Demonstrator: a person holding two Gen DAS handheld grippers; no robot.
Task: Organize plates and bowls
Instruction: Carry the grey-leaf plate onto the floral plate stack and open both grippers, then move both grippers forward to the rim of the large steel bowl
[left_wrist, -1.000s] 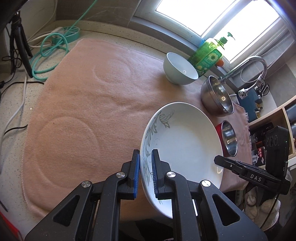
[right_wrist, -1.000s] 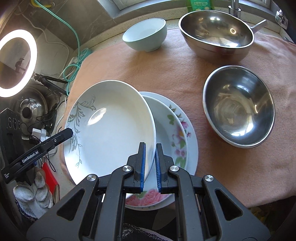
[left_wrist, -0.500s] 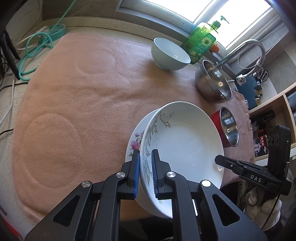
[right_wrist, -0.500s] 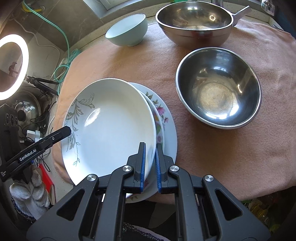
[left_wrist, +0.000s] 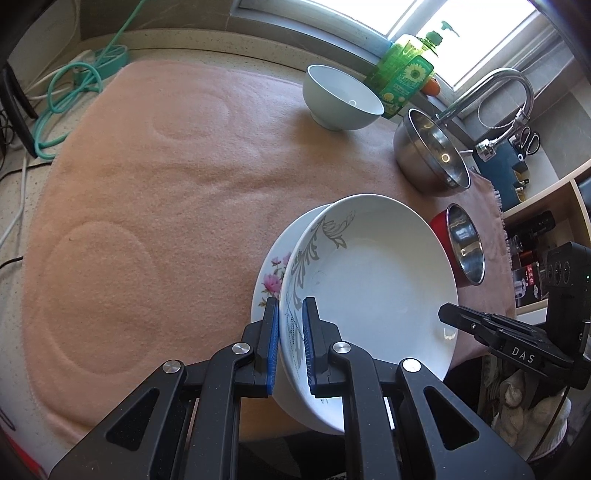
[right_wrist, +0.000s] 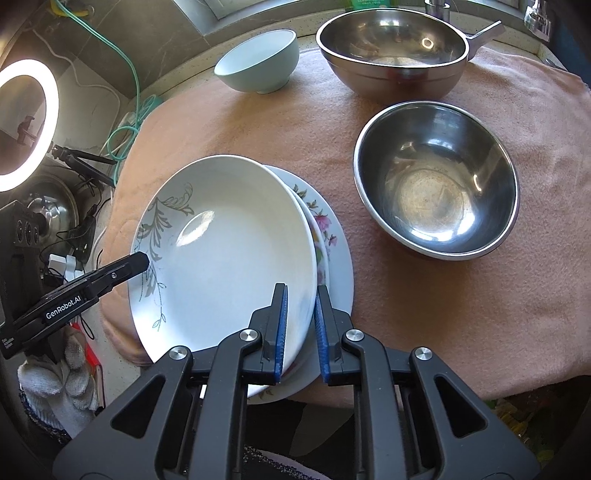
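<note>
The leaf-patterned plate (right_wrist: 221, 251) sits tilted on the floral plate (right_wrist: 332, 243). The left gripper (left_wrist: 290, 347) clamps its rim. The right gripper (right_wrist: 300, 332) has just been opening, its pads now slightly off the opposite rim.

Glossy plate (right_wrist: 229, 251), matt fuzzy cloth (left_wrist: 166, 192)

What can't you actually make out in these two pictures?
- Flowered plate: mostly covered by the leaf-patterned plate in both views.
- Whether the upper plate has settled flat: their contact is hidden.
- Large steel bowl: left view shows it edge-on, interior barely visible.
- Soap bottle: cut off at the top edge in the right view.
</note>
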